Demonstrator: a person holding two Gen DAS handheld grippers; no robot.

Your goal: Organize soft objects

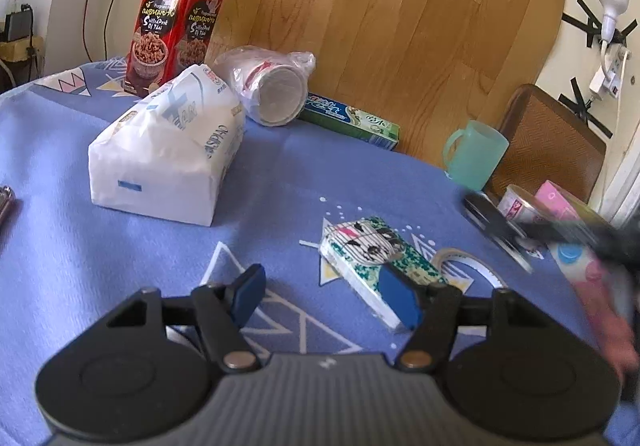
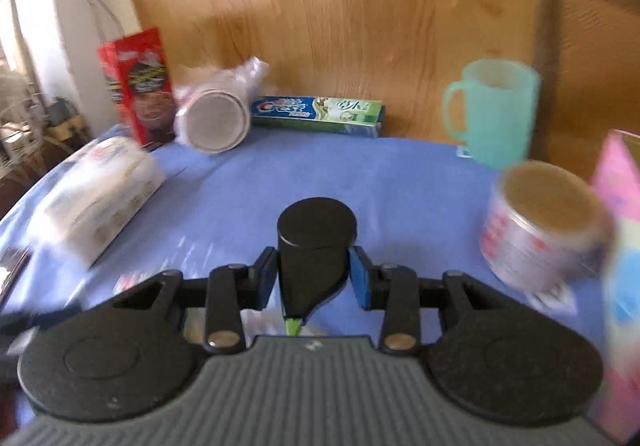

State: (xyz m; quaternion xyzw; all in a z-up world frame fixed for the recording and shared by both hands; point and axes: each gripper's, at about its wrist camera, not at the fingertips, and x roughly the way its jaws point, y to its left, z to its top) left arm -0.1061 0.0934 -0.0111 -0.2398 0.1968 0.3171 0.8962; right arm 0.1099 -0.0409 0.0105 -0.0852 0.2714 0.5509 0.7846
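My left gripper (image 1: pixel 326 296) is open and empty, low over the blue tablecloth (image 1: pixel 260 182). A small patterned tissue pack (image 1: pixel 376 258) lies just beyond its right finger. A large white soft tissue pack (image 1: pixel 168 150) lies at the left middle; it also shows in the right wrist view (image 2: pixel 100 194). My right gripper (image 2: pixel 312 276) is shut on a black tube with a round black cap (image 2: pixel 316 246), held above the cloth. The right gripper appears blurred at the right edge of the left wrist view (image 1: pixel 560 234).
Along the back stand a red snack box (image 1: pixel 172 26), bagged paper cups on their side (image 1: pixel 272 86), a Crest toothpaste box (image 2: pixel 316 114) and a teal mug (image 2: pixel 492 110). A round tin (image 2: pixel 544 222) and a pink carton (image 2: pixel 620 246) are at right. A tape roll (image 1: pixel 468 266) lies flat.
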